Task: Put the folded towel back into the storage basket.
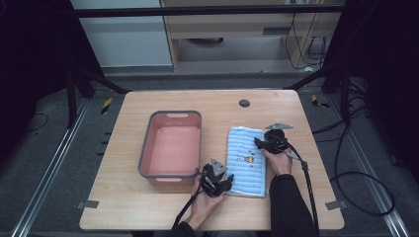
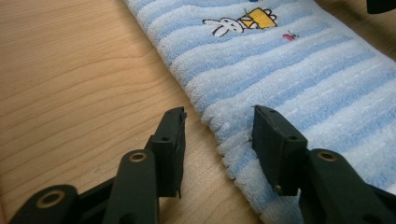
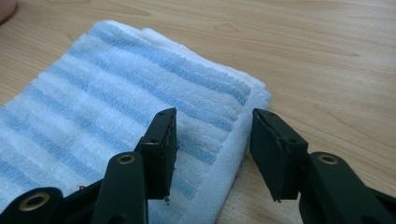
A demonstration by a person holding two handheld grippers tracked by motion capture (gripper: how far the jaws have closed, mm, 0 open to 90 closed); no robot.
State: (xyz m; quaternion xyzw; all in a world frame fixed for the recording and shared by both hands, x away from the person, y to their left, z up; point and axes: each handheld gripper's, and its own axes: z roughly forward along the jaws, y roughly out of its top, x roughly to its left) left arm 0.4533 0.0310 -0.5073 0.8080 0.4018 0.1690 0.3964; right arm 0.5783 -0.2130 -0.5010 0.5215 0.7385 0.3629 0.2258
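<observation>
Nearest to us, our left gripper (image 1: 221,183) sits at the near left corner of the folded blue-striped towel (image 1: 245,160), held in our left hand (image 1: 205,205). In the left gripper view its jaws stand apart, one over bare wood and the other over the terry cloth, so that the towel's long left edge runs up between them; nothing is clamped. Just beyond the jaws in that view we see a small embroidered rabbit motif (image 2: 240,21) on the stripes.

The towel lies flat on the wooden table (image 1: 148,207), right of centre, its long side running near to far. Just left of it, close but apart, stands a pink plastic basin (image 1: 145,150) with a grey rim, and our left gripper is beside the basin's near right corner.

Farther along, our right hand (image 1: 279,163) holds the right gripper (image 1: 261,143) at the towel's right edge, toward its far end. In the right gripper view its jaws are also spread, straddling the towel's thick folded edge near the far right corner, one jaw above the stripes and the other above the table, without pinching the cloth.

Beyond the towel, near the far edge of the table, we see a dark round cable port (image 1: 244,103).
</observation>
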